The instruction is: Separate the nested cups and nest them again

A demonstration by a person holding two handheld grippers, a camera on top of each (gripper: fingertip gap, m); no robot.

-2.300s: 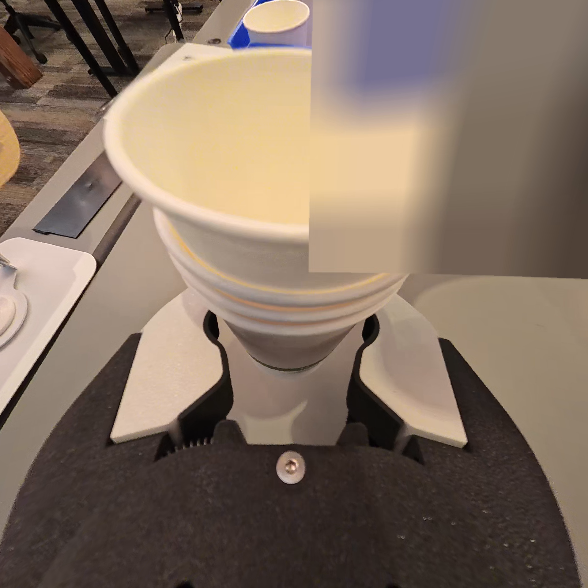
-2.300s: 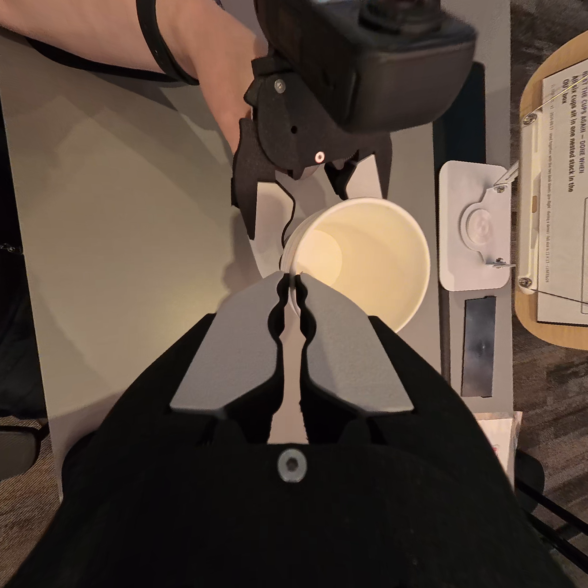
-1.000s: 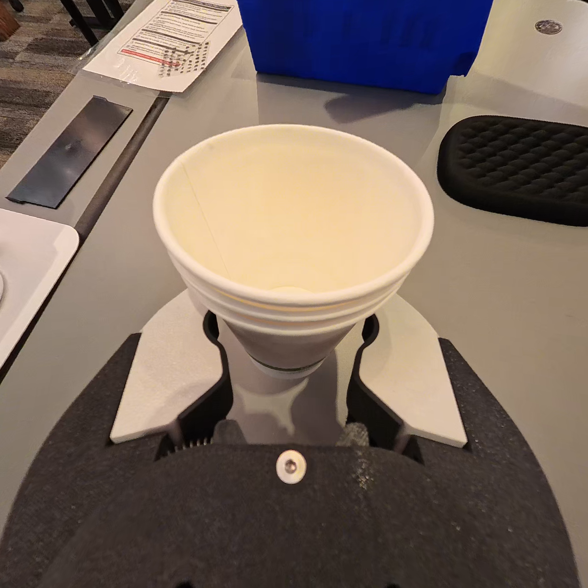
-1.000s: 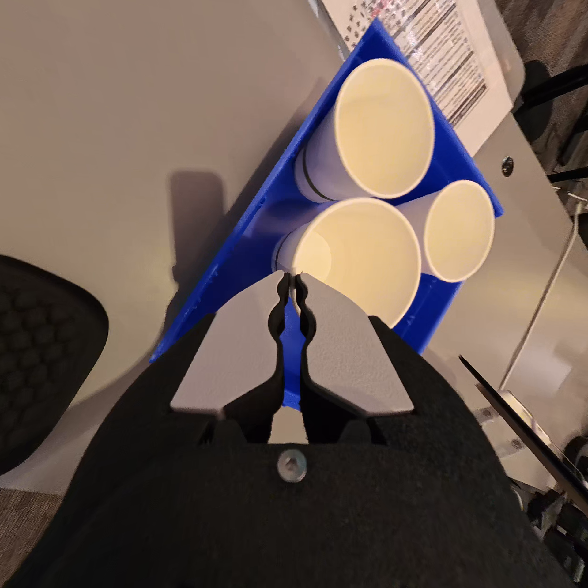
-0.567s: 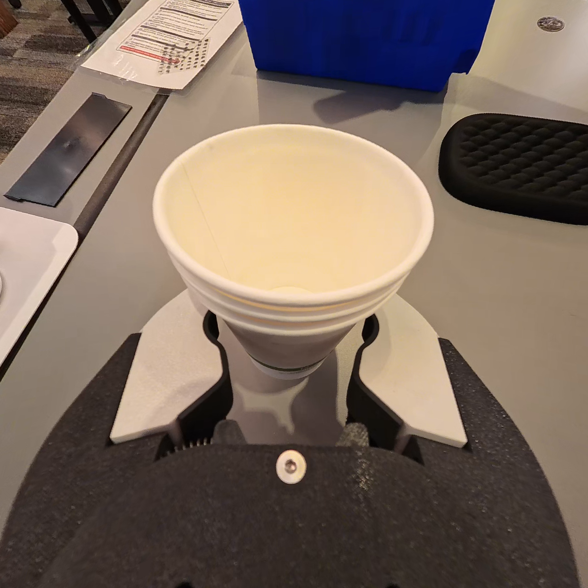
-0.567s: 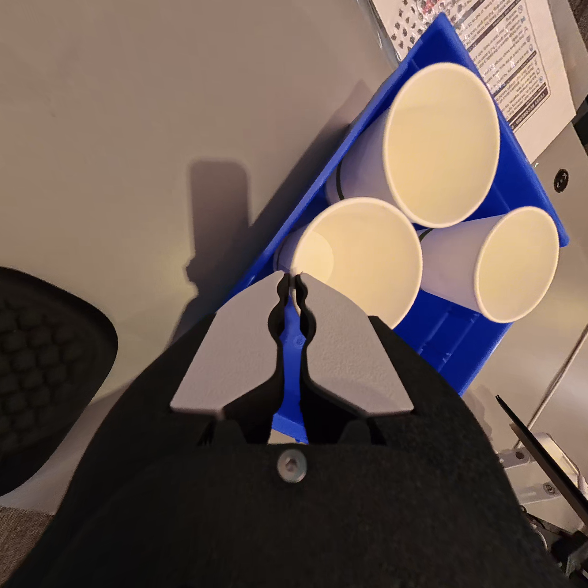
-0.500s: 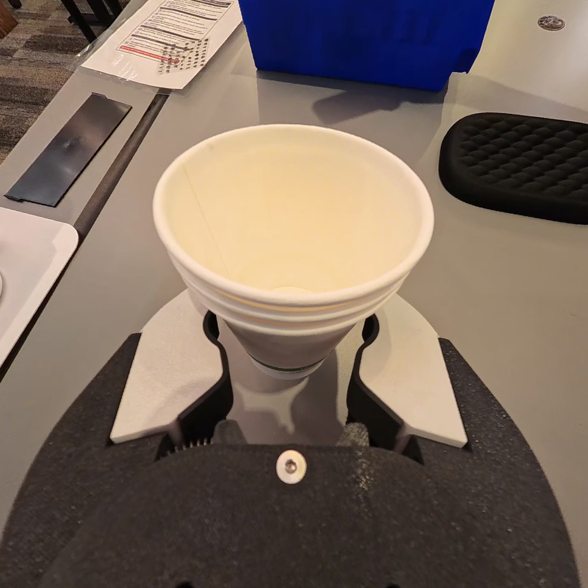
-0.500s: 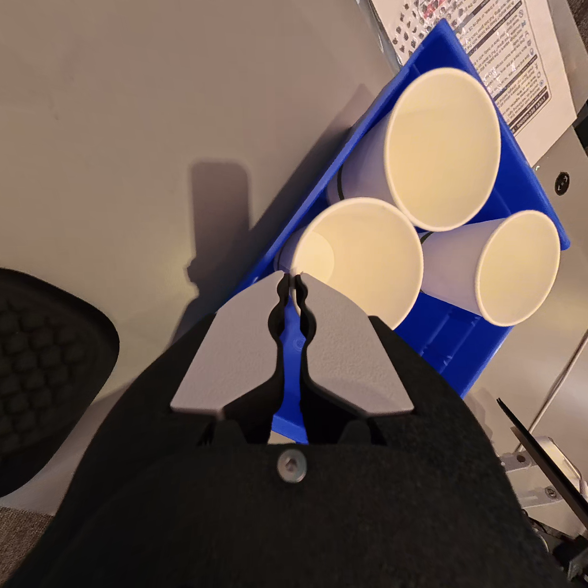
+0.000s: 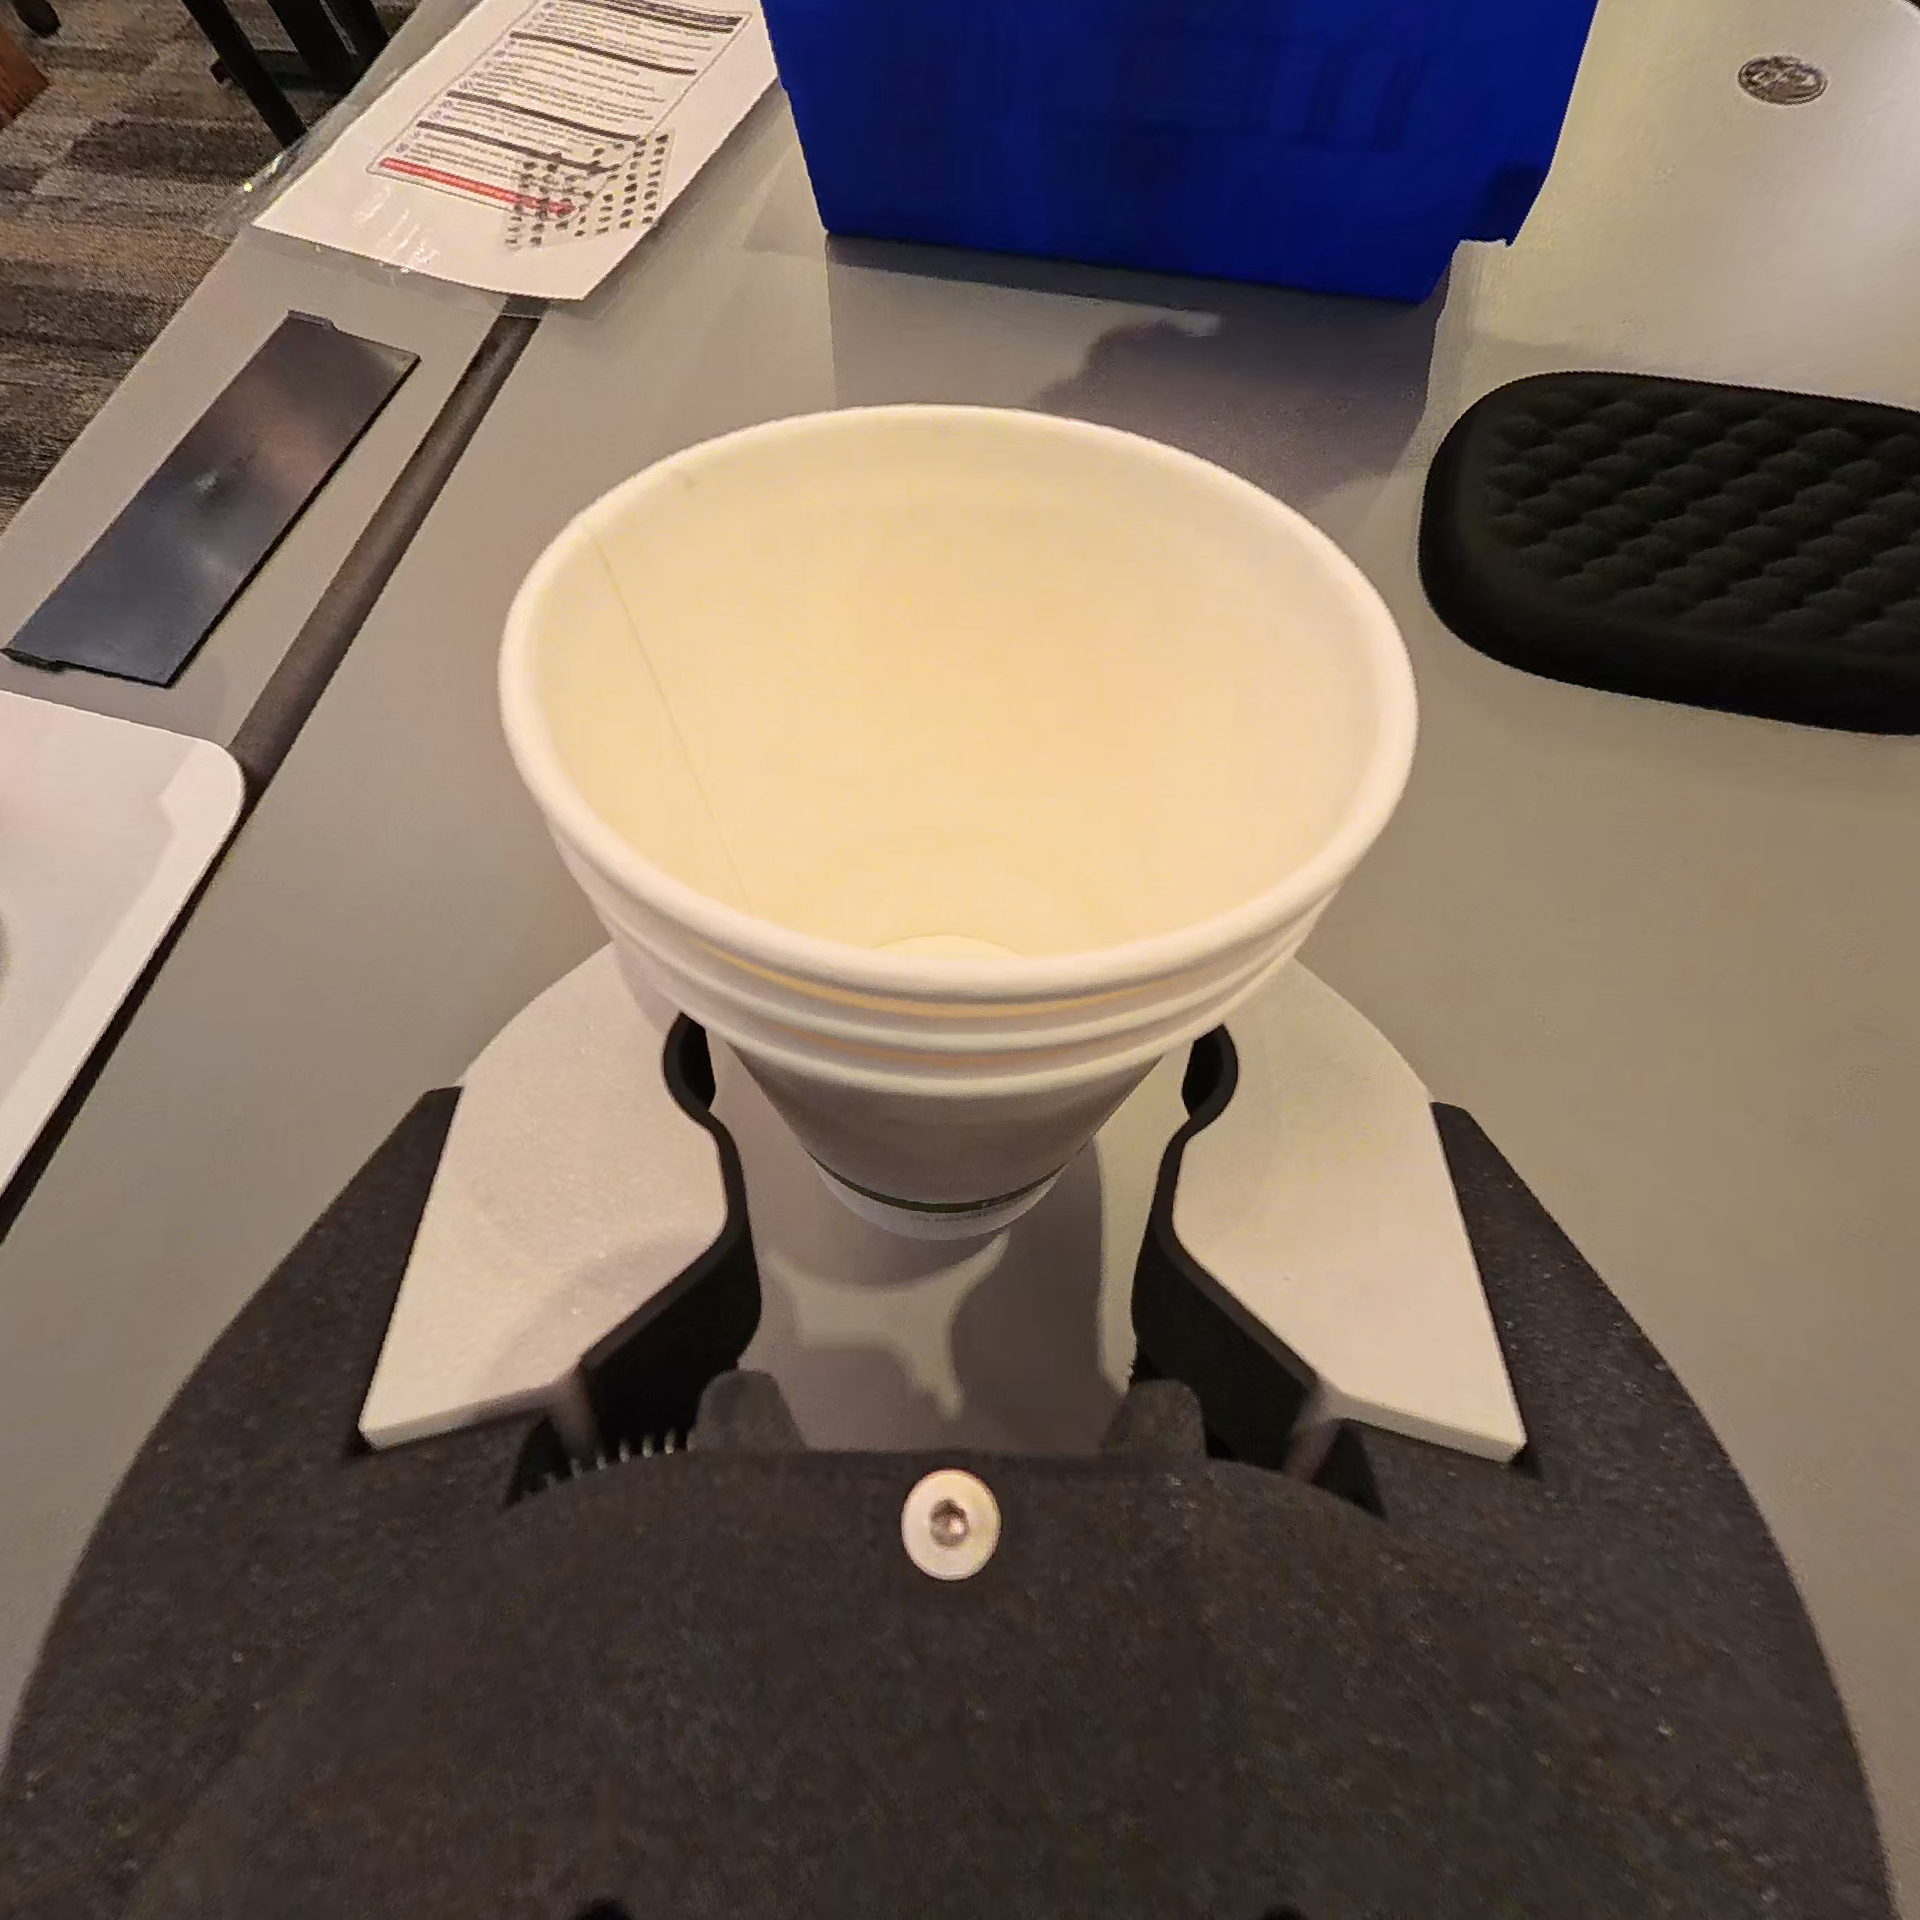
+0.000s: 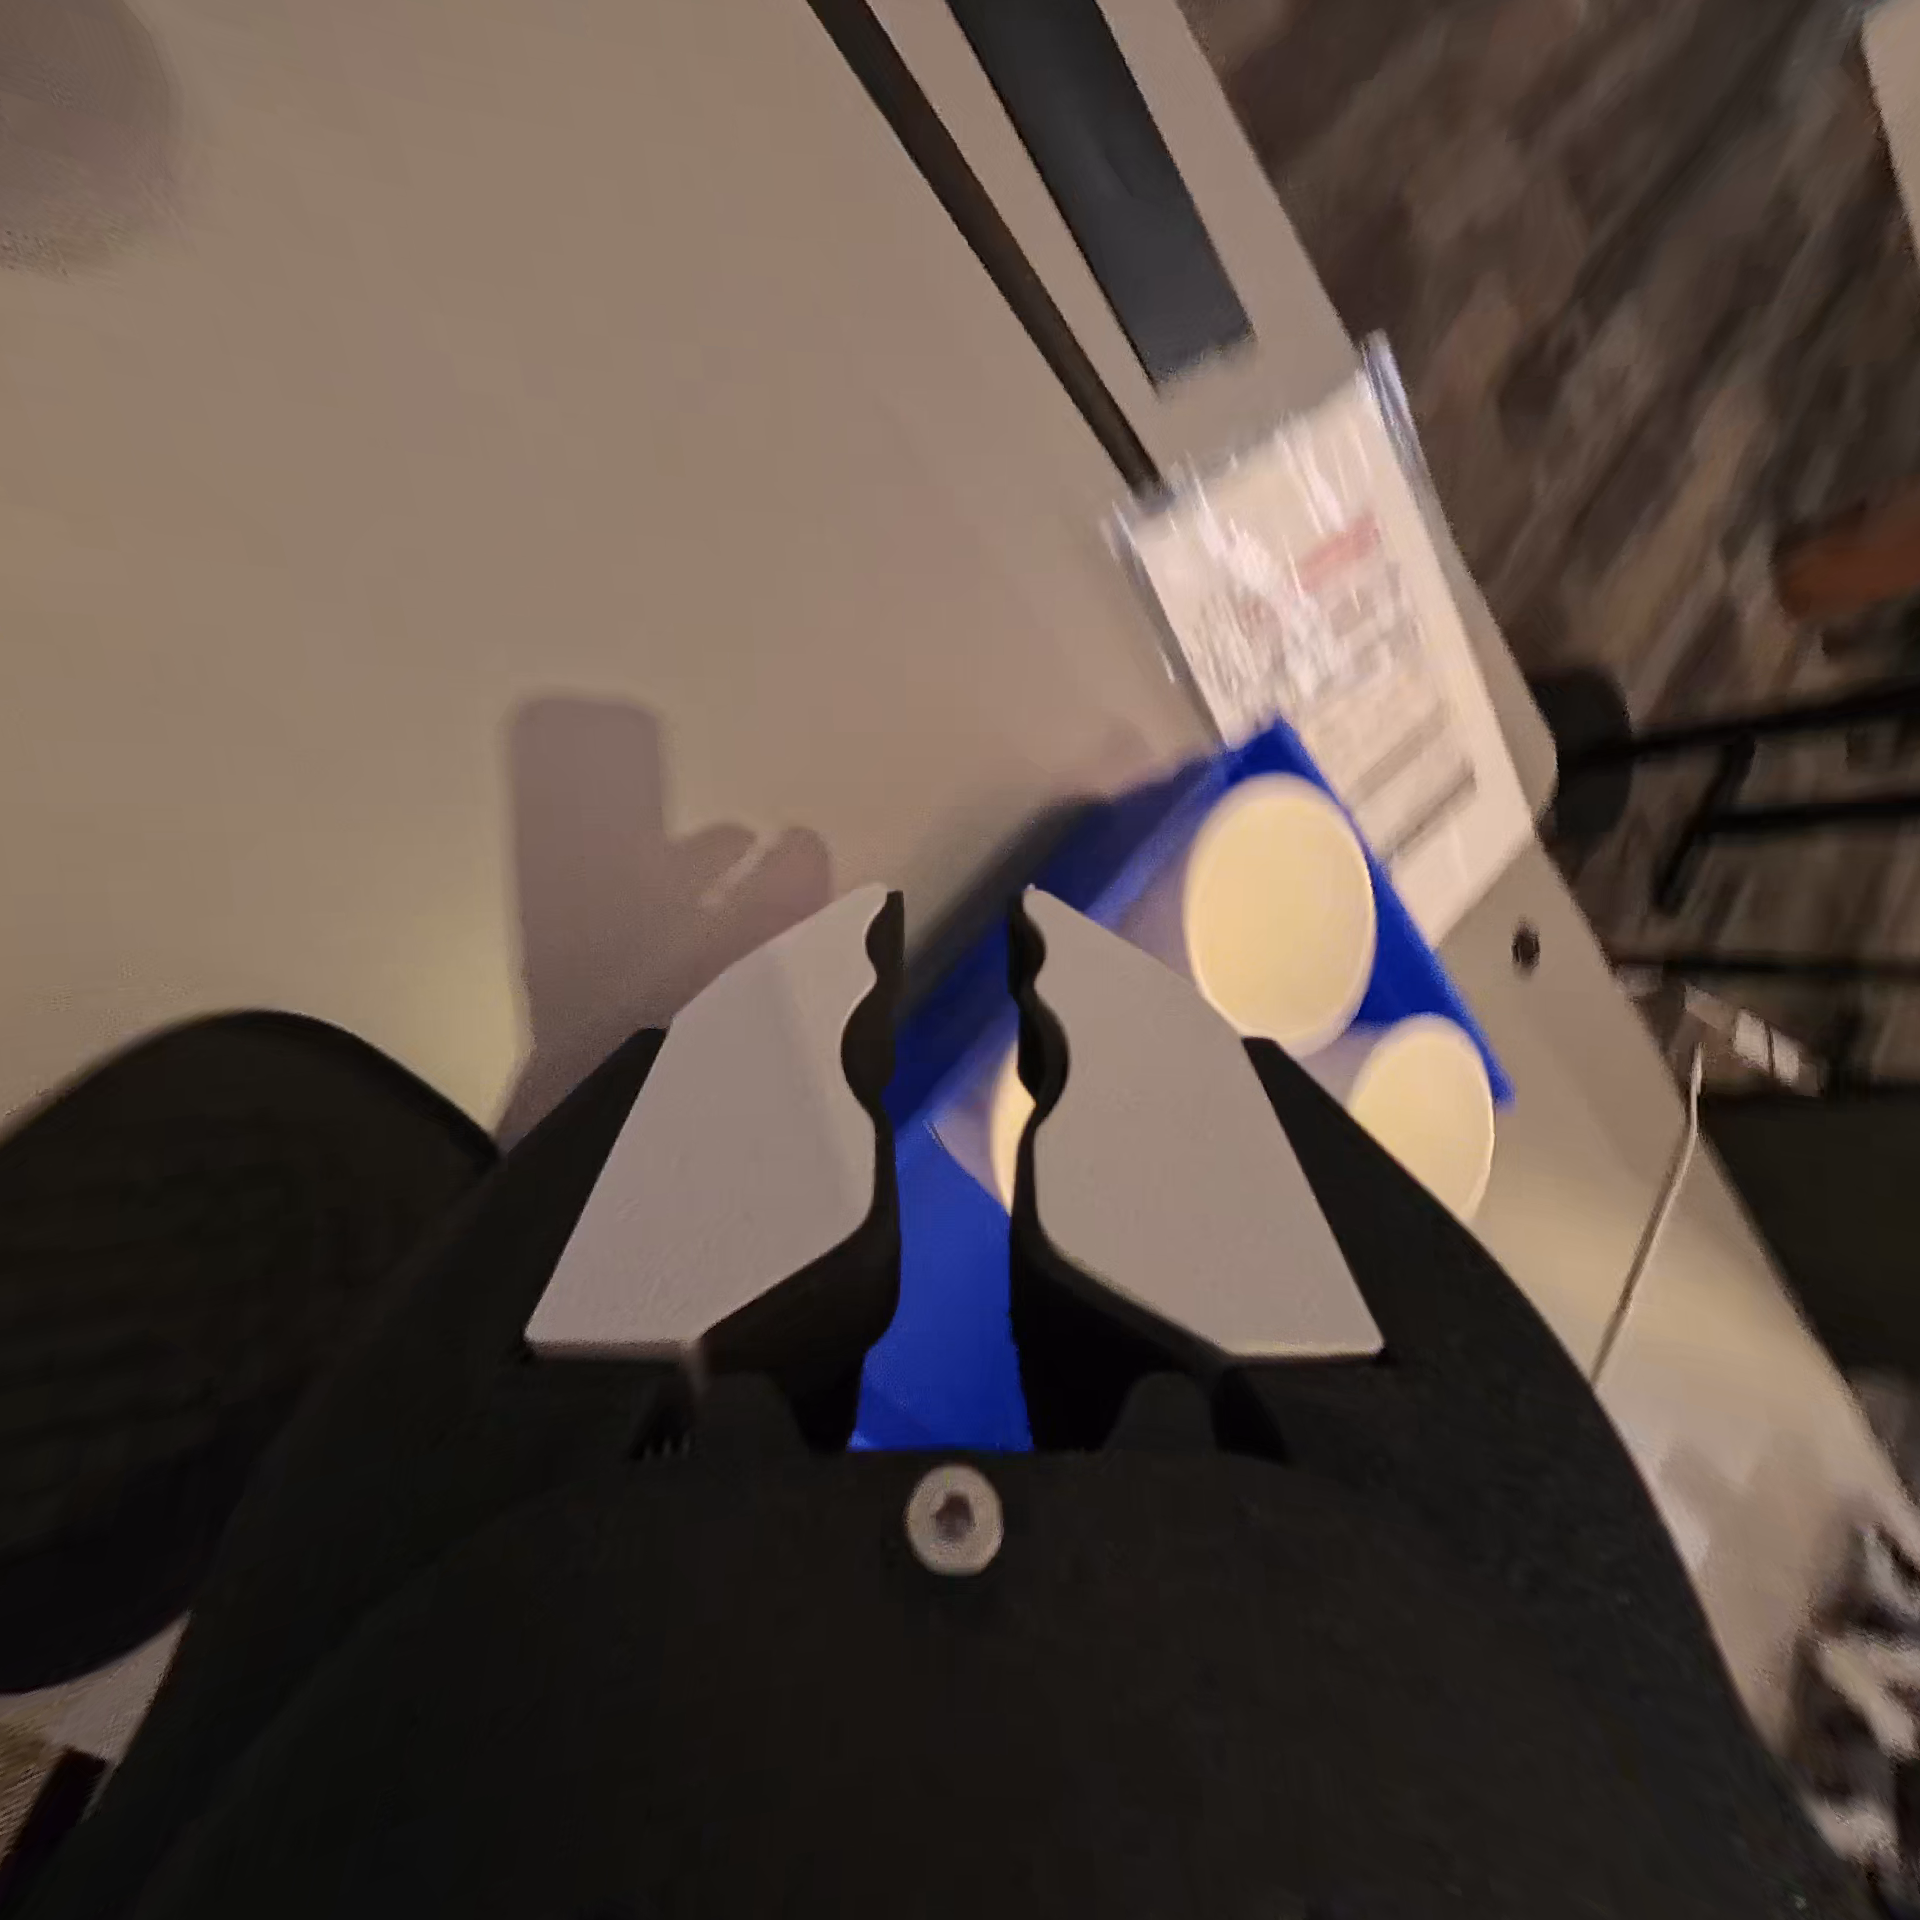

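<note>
The left gripper [image 9: 951, 1049] clamps the nested cup stack [image 9: 956, 790] upright on the grey surface [image 9: 1558, 935], while the right gripper [image 10: 961, 925], slightly parted and empty, hangs over 3 separated cups [image 10: 1278, 920] in the blue bin [image 10: 945, 1299]. Steady holding should ease the next rim pinch.

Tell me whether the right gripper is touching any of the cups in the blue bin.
Apart. In the right wrist view the right gripper is open with nothing between its fingers, and the cups lie beyond it in the blue bin.
</note>
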